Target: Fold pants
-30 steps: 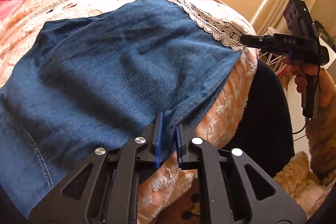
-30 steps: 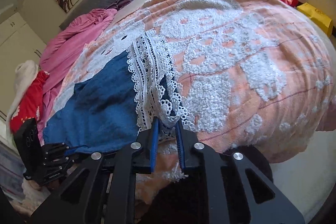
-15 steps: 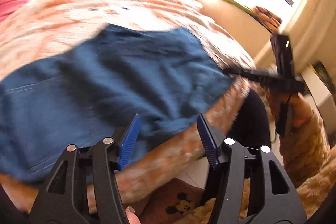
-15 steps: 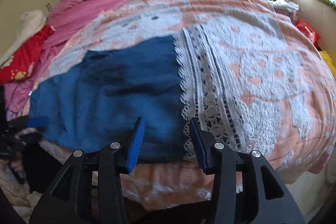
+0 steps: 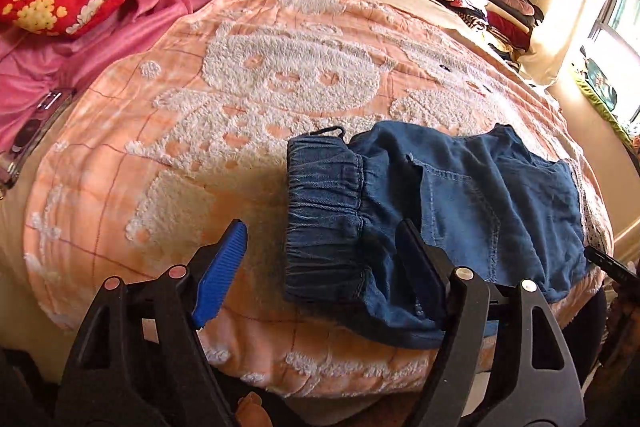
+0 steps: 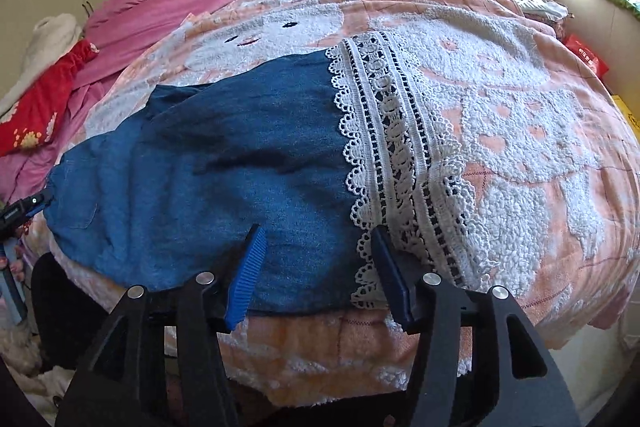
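One pair of denim pants (image 5: 472, 203) lies flat on one bed blanket (image 5: 248, 99). Two hand-held grippers: left hand-held gripper (image 5: 320, 267) and right hand-held gripper (image 6: 320, 267), jaws just opening, gape above its near edge, gripping nothing.

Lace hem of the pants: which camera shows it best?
The right wrist view: the lace hem fills mid-frame, lying flat on the blanket, its scalloped edge sharp. The left wrist view shows only a thin white sliver at the far right edge of the pants.
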Tool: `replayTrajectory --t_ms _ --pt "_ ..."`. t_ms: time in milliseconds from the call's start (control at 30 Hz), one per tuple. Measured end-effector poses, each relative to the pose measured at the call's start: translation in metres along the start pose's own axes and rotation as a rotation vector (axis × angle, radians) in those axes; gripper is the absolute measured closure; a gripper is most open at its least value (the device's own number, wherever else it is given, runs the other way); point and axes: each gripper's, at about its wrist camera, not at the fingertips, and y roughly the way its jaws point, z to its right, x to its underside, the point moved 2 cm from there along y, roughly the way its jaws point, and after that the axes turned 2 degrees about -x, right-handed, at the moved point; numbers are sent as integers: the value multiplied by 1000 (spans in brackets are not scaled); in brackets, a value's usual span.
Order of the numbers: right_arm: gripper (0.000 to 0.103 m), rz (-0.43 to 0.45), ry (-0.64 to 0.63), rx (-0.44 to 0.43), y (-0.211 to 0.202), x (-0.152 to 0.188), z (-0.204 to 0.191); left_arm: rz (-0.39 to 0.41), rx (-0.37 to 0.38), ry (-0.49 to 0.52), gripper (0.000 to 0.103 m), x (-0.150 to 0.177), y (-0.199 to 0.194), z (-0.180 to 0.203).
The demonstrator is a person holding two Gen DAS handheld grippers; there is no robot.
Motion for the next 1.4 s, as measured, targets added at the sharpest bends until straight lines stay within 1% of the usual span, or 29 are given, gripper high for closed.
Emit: replayTrajectory --t_ms 33,67,100,167,200,233,267,300,333,367,400,433,467,500,567,633,700,733,767,867,967,1067,1100,1200,1233,1300,1400 --pt "48 1 -1 -1 1 0 0 -7 2 4 56 0 7 6" --pt "47 2 -2 -1 2 1 -1 -13 4 6 66 0 12 10" --pt "47 0 -1 -1 3 2 -1 -2 -26 25 66 -1 14 14" --pt "47 1 0 -2 2 2 0 34 -50 57 71 -7 7 18" --pt "47 0 2 -3 1 2 0 56 -51 51 71 -12 1 15" --pt "47 -1 4 -4 1 2 0 66 -73 49 71 -17 -3 8" --pt "47 0 5 -8 1 3 0 71 -114 60 71 -20 -4 2" --pt "47 1 6 -12 1 4 0 67 -126 60 71 -21 -1 -5" --pt "47 4 8 -12 1 5 -1 48 -109 44 71 -19 3 -11" --pt "46 5 9 -13 1 5 -1 27 -104 31 67 -15 9 -15" --pt "43 7 9 -16 2 5 -2 17 -119 37 59 -12 15 -16" --pt "43 6 6 -16 2 5 -2 17 -134 49 55 -9 17 -16" --pt "41 2 0 -14 3 5 -3 22 -131 43 51 -8 14 -17" --pt "41 0 -4 -15 2 4 -4 21 -105 13 47 -9 8 -20" --pt "41 -1 0 -29 -1 3 -3 19 -75 -45 46 -12 -9 -26" --pt "41 19 17 -57 -12 -1 -1 64 -76 -60 42 -16 -34 -28" --pt "41 61 31 -84 -25 -6 3 120 -86 -40 39 -25 -57 -21" --pt "41 76 35 -87 -30 -10 5 137 -72 -24 38 -31 -64 -15" --pt "41 92 35 -85 -34 -14 7 154 -41 -6 37 -38 -69 -7" --pt "41 132 21 -65 -40 -31 12 159 48 48 36 -56 -62 24" --pt "41 152 2 -57 -38 -48 15 133 159 118 36 -70 -40 67" --pt "38 163 -17 -43 -32 -66 19 70 259 196 36 -78 -10 113" --pt "38 160 -15 -29 -28 -72 22 47 280 229 36 -79 0 129" --pt "38 161 -8 -5 -19 -89 31 -26 321 325 36 -83 32 167" --pt "38 153 -9 -10 -15 -94 34 -44 323 351 36 -84 42 177" --pt "38 147 -14 -23 -6 -103 36 -74 329 398 36 -87 60 193" --pt "38 99 -14 -34 13 -116 44 -110 327 443 36 -94 84 205"
